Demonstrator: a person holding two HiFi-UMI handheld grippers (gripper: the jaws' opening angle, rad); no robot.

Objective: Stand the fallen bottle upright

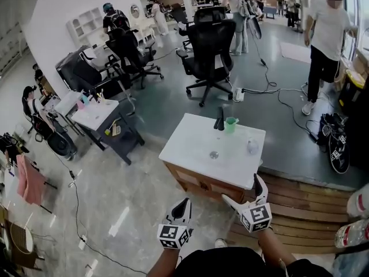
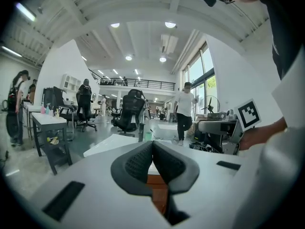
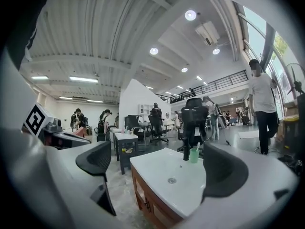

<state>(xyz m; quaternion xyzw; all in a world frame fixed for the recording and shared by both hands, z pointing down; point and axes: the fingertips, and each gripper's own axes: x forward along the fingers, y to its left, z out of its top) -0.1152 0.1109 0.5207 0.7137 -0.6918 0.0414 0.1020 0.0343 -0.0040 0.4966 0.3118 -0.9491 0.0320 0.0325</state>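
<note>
A white washbasin top (image 1: 190, 143) sits on a wooden cabinet ahead of me. On it stand a black tap (image 1: 219, 120) and a green cup (image 1: 230, 124). A small clear bottle (image 1: 252, 147) rests near the top's right edge; it is too small to tell how it lies. My left gripper (image 1: 183, 205) hangs shut and empty below the cabinet's front. To its right, my right gripper (image 1: 245, 193) is open and empty. In the right gripper view the basin top (image 3: 162, 168), tap (image 3: 186, 152) and cup (image 3: 193, 155) show between the jaws; the bottle is hidden. In the left gripper view the pads (image 2: 152, 149) touch.
A wooden step platform (image 1: 300, 206) runs along the cabinet's right side. A grey cart table (image 1: 95, 115) stands to the left, with black office chairs (image 1: 210, 51) behind. A person (image 1: 326, 39) stands at the far right, near cables (image 1: 282, 97) and shoes (image 1: 337, 149) on the floor.
</note>
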